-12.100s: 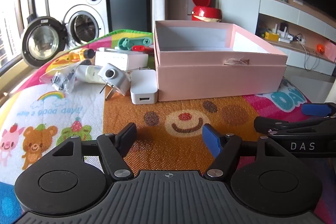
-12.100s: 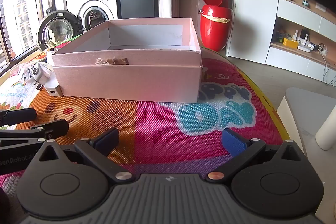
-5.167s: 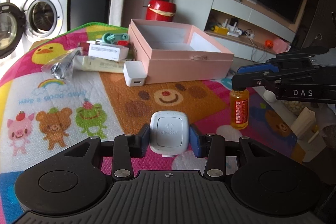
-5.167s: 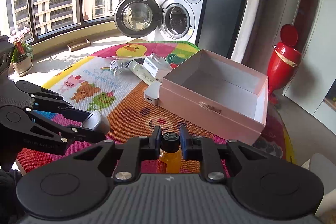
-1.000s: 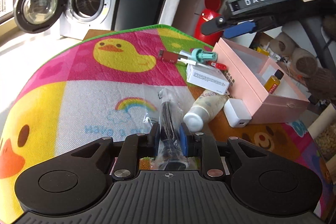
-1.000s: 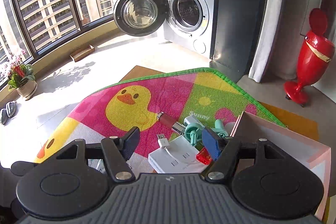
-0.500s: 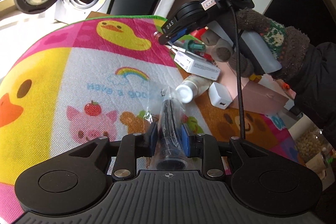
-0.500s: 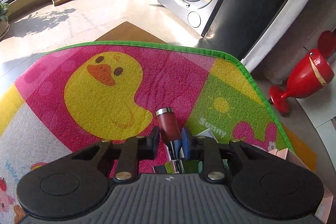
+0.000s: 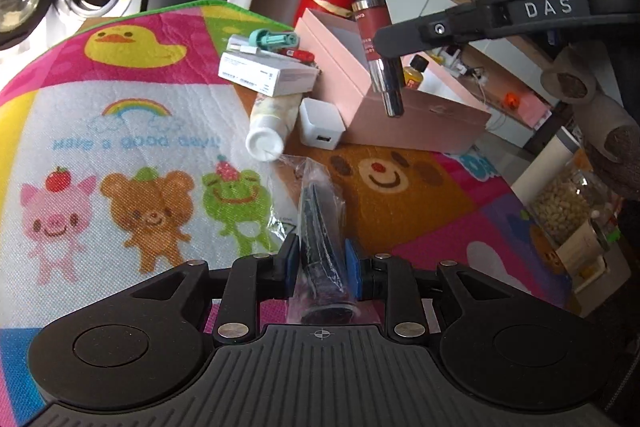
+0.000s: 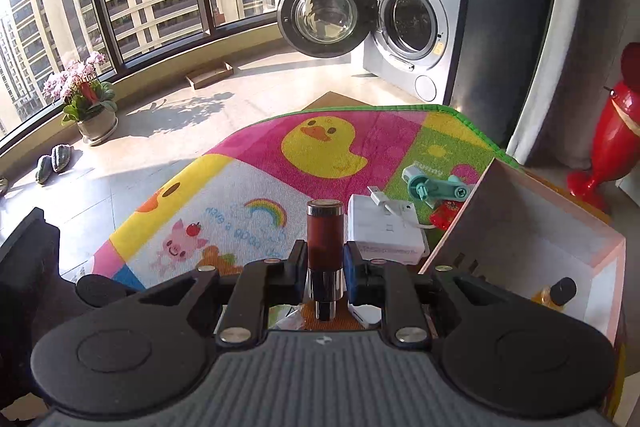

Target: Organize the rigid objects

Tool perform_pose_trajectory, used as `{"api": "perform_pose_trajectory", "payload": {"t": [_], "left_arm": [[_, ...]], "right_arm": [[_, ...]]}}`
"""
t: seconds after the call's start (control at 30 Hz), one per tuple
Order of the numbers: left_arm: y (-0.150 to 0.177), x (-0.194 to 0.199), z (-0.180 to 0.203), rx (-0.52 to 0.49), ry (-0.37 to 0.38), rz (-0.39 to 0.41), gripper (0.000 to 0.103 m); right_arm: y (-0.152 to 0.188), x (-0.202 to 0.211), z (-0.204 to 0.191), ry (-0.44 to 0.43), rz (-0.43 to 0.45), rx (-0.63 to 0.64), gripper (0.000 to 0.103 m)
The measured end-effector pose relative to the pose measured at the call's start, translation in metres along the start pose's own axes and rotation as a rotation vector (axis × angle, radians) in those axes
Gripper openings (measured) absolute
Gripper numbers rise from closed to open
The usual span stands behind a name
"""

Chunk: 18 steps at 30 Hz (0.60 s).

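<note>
Pink box point(image 9: 400, 115), dark red and silver tube point(image 9: 374, 39), white charger point(image 9: 322, 125), cartoon-animal mat point(image 9: 120, 155)

Dark-red tube with silver ends point(image 10: 324, 239): clamped upright in the right hand-held gripper point(image 10: 323, 273), centre of the right view; in the left view it hangs at upper centre, in front of the pink box point(image 9: 400, 107). Black part in a clear bag point(image 9: 320, 227): pinched in the left hand-held gripper point(image 9: 319, 267), lower centre. Orange bottle point(image 10: 556, 293), black cap: inside the box. On the mat left of the box: white carton point(image 9: 268, 75), teal crank piece point(image 9: 272, 38), white bottle point(image 9: 272, 125) lying down, white charger cube point(image 9: 322, 129).
</note>
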State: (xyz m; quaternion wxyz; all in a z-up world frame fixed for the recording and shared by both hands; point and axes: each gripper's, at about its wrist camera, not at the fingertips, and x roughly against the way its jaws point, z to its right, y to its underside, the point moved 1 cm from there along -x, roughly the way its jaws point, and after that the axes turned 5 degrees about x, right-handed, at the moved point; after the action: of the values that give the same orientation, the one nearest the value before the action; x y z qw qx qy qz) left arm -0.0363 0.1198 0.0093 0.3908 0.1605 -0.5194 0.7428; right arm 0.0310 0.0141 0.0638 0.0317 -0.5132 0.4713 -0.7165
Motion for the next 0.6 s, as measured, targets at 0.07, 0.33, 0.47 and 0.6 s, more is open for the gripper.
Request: {"api": "perform_pose_trajectory", "payload": {"t": [0.07, 0.33, 0.47, 0.6], "left_arm": [[-0.001, -0.007, 0.01, -0.001, -0.01, -0.012, 0.027], [-0.006, -0.019, 0.027, 0.045, -0.064, -0.041, 0.027], [-0.003, -0.016, 0.03, 0.028, -0.074, -0.03, 0.027], [-0.001, -0.018, 0.033, 0.04, -0.083, -0.015, 0.027]], "right_arm": [[0.029, 0.013, 0.003, 0.035, -0.029, -0.017, 0.018], [0.128, 0.036, 0.011, 0.212, -0.108, -0.02, 0.019], [0.154, 0.04, 0.015, 0.214, -0.085, -0.057, 0.046], [0.171, 0.04, 0.013, 0.264, -0.084, -0.022, 0.057]]}}
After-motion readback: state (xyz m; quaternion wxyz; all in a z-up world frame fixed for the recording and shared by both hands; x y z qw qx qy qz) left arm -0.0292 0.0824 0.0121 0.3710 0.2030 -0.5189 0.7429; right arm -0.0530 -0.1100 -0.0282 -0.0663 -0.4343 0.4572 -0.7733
